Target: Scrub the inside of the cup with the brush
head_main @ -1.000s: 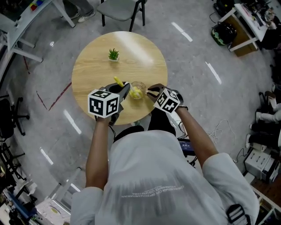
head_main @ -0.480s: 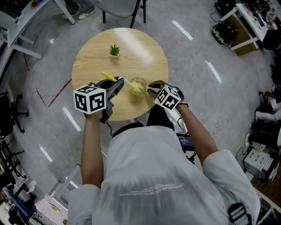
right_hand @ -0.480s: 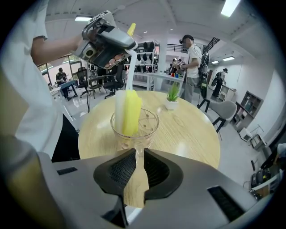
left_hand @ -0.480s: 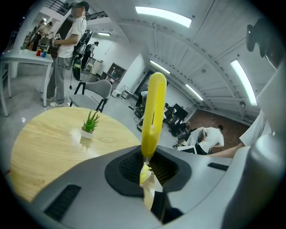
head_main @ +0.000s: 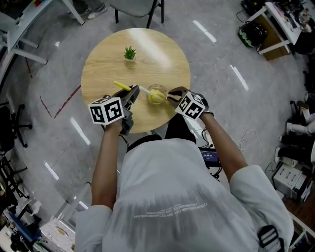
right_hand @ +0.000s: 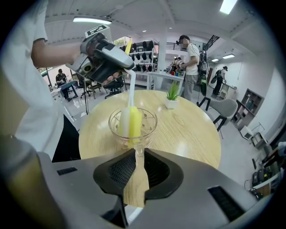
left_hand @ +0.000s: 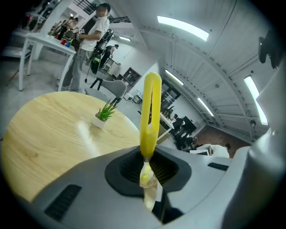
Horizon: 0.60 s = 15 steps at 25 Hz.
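Observation:
A clear glass cup (head_main: pixel 156 93) stands near the front edge of the round wooden table (head_main: pixel 147 54). In it sits the yellow and white sponge head (right_hand: pixel 133 121) of the brush (head_main: pixel 122 85), whose white shaft slants up left to a yellow loop handle (left_hand: pixel 151 107). My left gripper (head_main: pixel 133 96) is shut on that handle, left of the cup, and shows in the right gripper view (right_hand: pixel 125 66) above the cup (right_hand: pixel 149 127). My right gripper (head_main: pixel 171 96) is shut on the cup's near side; a clear glass part lies between its jaws (right_hand: pixel 136 163).
A small potted plant (head_main: pixel 129 53) stands on the far side of the table, also in the left gripper view (left_hand: pixel 105 112). A chair (head_main: pixel 138 7) is beyond the table. Desks and cables ring the floor. A person (right_hand: pixel 192 58) stands in the background.
My left gripper has swung out to the left and rolled, leaning the brush handle further left while the sponge head stays in the cup. The right gripper and cup have held still.

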Available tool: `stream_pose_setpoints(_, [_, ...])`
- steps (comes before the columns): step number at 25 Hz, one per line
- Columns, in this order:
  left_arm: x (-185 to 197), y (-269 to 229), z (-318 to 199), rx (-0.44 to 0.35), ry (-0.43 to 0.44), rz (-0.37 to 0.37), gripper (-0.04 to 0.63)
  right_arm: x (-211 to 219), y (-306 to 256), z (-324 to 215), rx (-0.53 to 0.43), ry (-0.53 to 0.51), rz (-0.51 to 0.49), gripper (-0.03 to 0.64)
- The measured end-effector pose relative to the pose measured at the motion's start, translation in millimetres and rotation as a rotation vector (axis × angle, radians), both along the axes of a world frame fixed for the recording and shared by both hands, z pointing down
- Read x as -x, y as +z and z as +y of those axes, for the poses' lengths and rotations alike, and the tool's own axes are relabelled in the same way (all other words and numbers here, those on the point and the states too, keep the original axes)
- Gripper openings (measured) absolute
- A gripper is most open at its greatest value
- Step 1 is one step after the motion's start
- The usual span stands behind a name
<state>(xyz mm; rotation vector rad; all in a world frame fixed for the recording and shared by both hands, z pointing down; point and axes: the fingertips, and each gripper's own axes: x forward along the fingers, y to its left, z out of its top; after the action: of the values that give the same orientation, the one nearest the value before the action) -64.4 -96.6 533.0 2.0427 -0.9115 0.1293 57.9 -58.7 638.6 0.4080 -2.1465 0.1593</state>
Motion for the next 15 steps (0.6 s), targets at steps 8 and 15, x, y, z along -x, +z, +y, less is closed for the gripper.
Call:
stream_pose_setpoints(8, [4.3, 8.8, -1.0, 0.023, -0.067, 0.048, 0.051, -1.3, 2.5, -0.7, 0.009, -0.013, 0.015, 0.084])
stream_pose_setpoints(15, [11.6, -20.5, -10.4, -0.029, -0.108, 0.114, 0.052, 1.6, 3.6, -0.8, 0.009, -0.020, 0.024, 0.081])
